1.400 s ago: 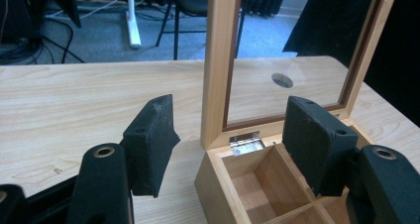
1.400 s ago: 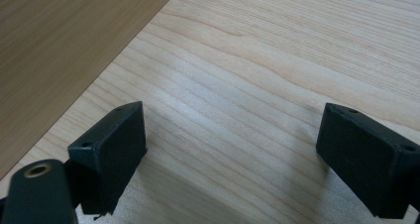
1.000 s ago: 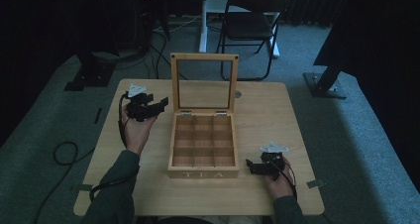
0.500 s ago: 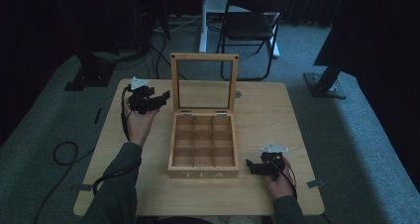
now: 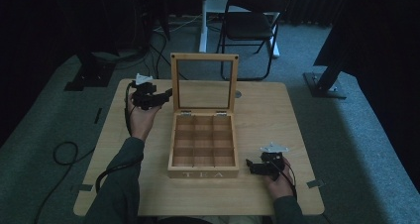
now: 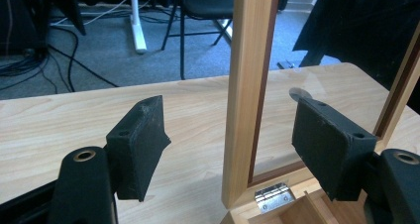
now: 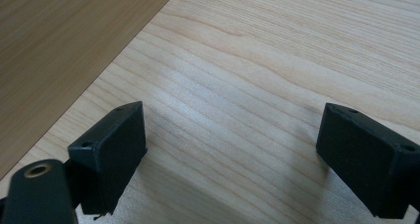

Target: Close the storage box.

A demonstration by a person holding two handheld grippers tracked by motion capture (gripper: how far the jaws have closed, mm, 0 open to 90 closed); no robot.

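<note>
Opening left tongs (image 6: 228, 135) now straddle lid frame (image 6: 247, 85).

A dim studio-like workroom: grey carpet (image 5: 346, 135), floor cables (image 5: 64, 152), a folding chair (image 5: 252, 26) beyond the wooden table (image 5: 277, 115).

Upright wooden lid frame (image 6: 246, 85) between wide-apart black jaws, just opened, untouched, above table (image 6: 59, 120).
</note>
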